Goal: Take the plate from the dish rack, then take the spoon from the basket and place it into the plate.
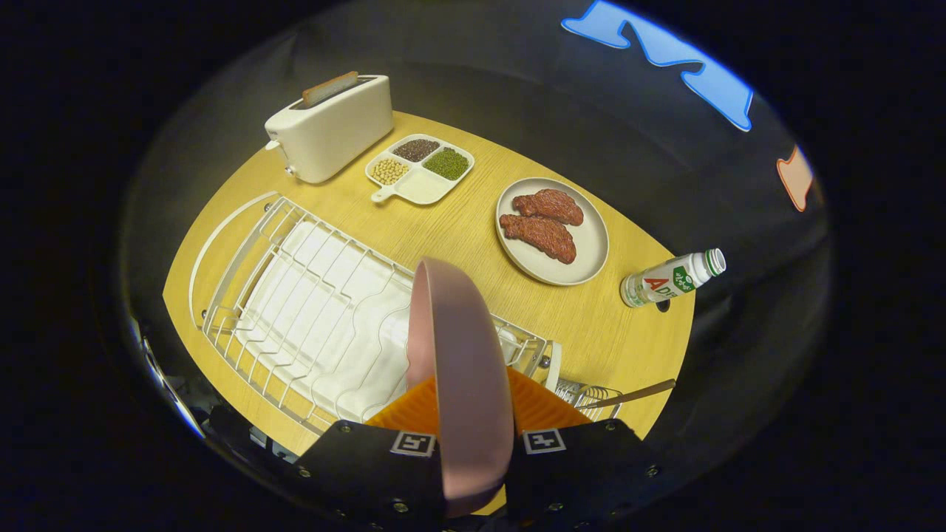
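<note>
A pink plate [458, 369] stands on edge between my two orange fingers [414, 410], held above the white wire dish rack [310, 310]. My gripper [473, 414] is shut on the plate's rim, one pad on each face. Just right of the fingers, at the rack's near right end, sits a small wire basket [587, 391] with a brown-handled spoon [628, 395] sticking out to the right. The spoon's bowl is hidden inside the basket.
Beyond the rack on the round wooden table [458, 222] are a white toaster [332, 125] with a slice in it, a divided tray of beans [421, 168], a grey plate with two meat pieces [550, 229] and a small bottle [669, 279] lying near the right edge.
</note>
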A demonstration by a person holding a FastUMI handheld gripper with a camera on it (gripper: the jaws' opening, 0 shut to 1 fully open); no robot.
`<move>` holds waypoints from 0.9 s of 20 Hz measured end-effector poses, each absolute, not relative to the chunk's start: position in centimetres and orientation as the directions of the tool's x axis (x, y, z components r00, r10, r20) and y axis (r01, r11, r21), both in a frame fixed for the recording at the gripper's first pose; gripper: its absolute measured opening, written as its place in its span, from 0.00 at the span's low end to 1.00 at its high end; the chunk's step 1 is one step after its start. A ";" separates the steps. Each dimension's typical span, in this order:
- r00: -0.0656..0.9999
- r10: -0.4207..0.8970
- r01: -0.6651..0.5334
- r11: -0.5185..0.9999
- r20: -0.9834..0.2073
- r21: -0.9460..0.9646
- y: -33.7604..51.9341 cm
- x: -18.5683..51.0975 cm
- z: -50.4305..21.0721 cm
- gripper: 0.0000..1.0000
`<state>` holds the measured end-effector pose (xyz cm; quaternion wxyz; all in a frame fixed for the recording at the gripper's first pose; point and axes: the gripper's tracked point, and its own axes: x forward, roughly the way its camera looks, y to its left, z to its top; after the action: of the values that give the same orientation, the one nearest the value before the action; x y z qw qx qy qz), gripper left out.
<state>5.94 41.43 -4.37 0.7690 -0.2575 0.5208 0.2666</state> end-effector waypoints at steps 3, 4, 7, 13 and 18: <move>0.320 0.141 -0.690 0.712 -0.937 -0.128 41.7 6.0 -4.3 0.29; 0.322 0.141 -0.697 0.705 -0.936 -0.134 41.7 6.0 -4.2 0.29; 0.333 0.145 -0.717 0.681 -0.932 -0.150 41.7 6.4 -3.9 0.29; 0.314 0.195 -0.711 0.696 -0.929 -0.094 40.7 5.9 -2.9 0.29; 0.244 0.345 -0.649 0.752 -0.907 0.112 38.6 4.2 -0.6 0.29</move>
<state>4.18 38.59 -0.56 0.7751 -0.1449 0.5248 0.3205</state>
